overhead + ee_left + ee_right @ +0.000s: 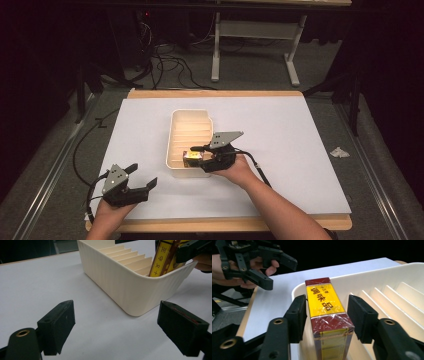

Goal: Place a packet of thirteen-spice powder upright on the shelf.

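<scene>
Your right gripper (325, 315) has the yellow box (328, 315) between its jaws, at the near end of the cream bin (172, 150), though a small gap shows on each side. Your left gripper (137, 180) rests wide open on the counter (300, 150), holding nothing.

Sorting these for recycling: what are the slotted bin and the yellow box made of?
Cream slotted bin: apparently moulded plastic, matte, with fine ribbing on its wall. Yellow and maroon box: likely printed cardboard in clear film, judging by the glossy wrinkles.
</scene>
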`<action>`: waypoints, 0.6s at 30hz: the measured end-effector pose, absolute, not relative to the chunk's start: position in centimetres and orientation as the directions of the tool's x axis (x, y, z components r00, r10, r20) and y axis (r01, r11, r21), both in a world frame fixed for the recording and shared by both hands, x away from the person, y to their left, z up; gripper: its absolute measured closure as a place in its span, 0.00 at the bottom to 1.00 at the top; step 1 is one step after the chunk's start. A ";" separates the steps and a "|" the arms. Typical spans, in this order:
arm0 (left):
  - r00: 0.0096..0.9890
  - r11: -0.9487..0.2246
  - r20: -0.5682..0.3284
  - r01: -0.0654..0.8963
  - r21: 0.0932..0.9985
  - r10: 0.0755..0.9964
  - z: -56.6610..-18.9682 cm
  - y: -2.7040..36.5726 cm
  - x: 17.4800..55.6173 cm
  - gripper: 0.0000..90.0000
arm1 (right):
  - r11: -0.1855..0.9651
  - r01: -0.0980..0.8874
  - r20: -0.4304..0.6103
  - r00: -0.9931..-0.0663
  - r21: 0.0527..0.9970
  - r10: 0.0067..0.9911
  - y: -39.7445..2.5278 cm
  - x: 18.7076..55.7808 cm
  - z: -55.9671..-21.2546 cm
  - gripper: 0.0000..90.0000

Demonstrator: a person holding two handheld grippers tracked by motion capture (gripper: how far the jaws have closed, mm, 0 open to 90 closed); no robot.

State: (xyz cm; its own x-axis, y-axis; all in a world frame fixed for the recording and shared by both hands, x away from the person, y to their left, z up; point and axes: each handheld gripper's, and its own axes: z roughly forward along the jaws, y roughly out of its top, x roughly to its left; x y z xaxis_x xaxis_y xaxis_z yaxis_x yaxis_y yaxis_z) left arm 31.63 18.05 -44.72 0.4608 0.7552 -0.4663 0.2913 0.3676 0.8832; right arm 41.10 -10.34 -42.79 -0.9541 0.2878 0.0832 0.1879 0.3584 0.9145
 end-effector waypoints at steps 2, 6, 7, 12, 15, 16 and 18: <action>0.460 0.370 -0.468 0.291 0.882 0.754 -44.7 18.0 31.7 0.17 | 0.352 0.195 0.090 -0.952 0.915 0.294 -10.3 41.0 -42.8 0.49; 0.458 0.372 -0.470 0.292 0.881 0.754 -44.7 18.0 31.7 0.17 | 0.343 0.195 0.078 -0.942 0.919 0.327 -10.3 40.6 -42.6 0.38; 0.460 0.370 -0.469 0.292 0.882 0.754 -44.7 18.0 31.7 0.17 | 0.338 0.189 0.072 -0.941 0.922 0.330 -10.3 40.6 -42.5 0.36; 0.460 0.370 -0.468 0.291 0.882 0.754 -44.7 18.1 31.7 0.17 | 0.345 0.179 0.050 -0.935 0.922 0.352 -10.3 39.9 -42.0 0.25; 0.459 0.370 -0.467 0.290 0.883 0.755 -44.7 18.2 31.7 0.17 | 0.354 0.173 0.034 -0.930 0.919 0.365 -10.5 39.5 -41.6 0.22; 0.459 0.369 -0.467 0.291 0.883 0.755 -44.7 18.2 31.7 0.17 | 0.347 0.178 0.040 -0.928 0.921 0.370 -10.6 39.4 -41.6 0.22; 0.460 0.368 -0.467 0.292 0.883 0.755 -44.7 18.1 31.7 0.17 | 0.359 0.177 0.028 -0.924 0.916 0.382 -10.9 39.3 -41.4 0.23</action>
State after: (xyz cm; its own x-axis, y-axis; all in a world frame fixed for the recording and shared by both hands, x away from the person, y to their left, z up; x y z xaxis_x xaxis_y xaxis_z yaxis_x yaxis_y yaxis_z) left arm 31.69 18.14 -44.71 0.4600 0.7554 -0.4666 0.2918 0.3677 0.8830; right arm 39.26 -10.90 -41.38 -0.9238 0.3818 0.0284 0.1766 0.3592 0.9164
